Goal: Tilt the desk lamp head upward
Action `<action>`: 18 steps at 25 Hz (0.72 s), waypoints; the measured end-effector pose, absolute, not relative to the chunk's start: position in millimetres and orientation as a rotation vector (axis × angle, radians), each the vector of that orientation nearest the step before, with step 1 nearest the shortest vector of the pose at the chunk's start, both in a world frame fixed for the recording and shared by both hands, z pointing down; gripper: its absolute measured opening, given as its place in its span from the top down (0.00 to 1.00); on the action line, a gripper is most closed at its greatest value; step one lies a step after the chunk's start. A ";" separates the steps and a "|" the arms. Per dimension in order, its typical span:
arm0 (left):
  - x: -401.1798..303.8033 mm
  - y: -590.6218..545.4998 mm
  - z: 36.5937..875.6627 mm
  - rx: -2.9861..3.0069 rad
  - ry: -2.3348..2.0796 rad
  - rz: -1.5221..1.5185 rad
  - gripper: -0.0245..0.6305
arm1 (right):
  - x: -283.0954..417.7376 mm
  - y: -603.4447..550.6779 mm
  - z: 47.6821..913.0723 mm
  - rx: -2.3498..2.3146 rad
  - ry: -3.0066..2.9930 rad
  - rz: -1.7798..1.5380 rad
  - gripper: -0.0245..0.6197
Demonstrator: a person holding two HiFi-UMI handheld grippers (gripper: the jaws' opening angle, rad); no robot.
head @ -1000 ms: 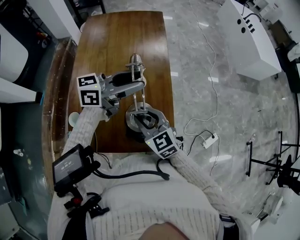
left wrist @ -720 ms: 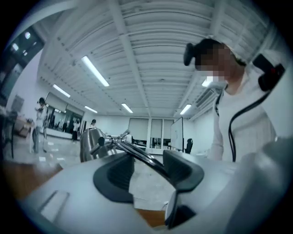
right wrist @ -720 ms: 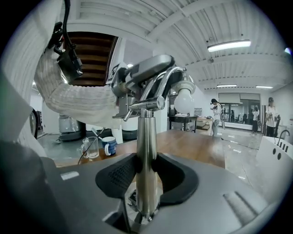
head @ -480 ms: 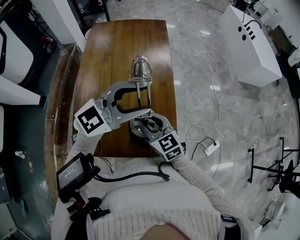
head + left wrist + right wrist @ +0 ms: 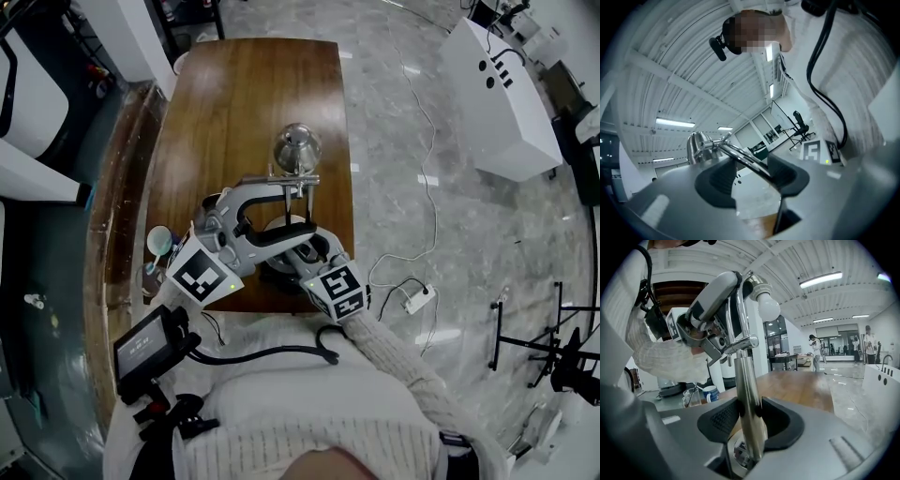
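Desk lamp (image 5: 296,150) stands on the wooden table (image 5: 234,94), toward the table's near right corner. Left gripper (image 5: 752,176), above the table, has its jaws spread around the lamp's thin arm rods (image 5: 740,157). Right gripper (image 5: 750,420), at the table's near edge, pinches the upright post (image 5: 740,380), jaws opening.

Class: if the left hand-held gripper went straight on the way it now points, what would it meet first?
The left hand-held gripper would first meet the lamp's arm rods, which cross between its open jaws. The lamp head sits left of that line, though depth is unclear.
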State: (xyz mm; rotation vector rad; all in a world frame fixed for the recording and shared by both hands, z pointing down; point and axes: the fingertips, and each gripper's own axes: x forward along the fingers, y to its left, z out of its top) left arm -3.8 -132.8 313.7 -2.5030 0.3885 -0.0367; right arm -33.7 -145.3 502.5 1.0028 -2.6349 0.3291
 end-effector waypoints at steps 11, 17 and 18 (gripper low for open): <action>-4.2 -132.3 314.9 -2.542 0.428 0.046 0.69 | -32.5 -149.1 501.3 1.030 -2.649 0.322 0.74; -13.4 -143.5 313.8 -2.759 0.557 0.217 0.66 | -33.0 -151.2 505.6 1.014 -2.672 0.327 0.74; -17.4 -145.7 311.1 -2.802 0.590 0.287 0.66 | -32.5 -151.8 507.3 1.012 -2.675 0.331 0.74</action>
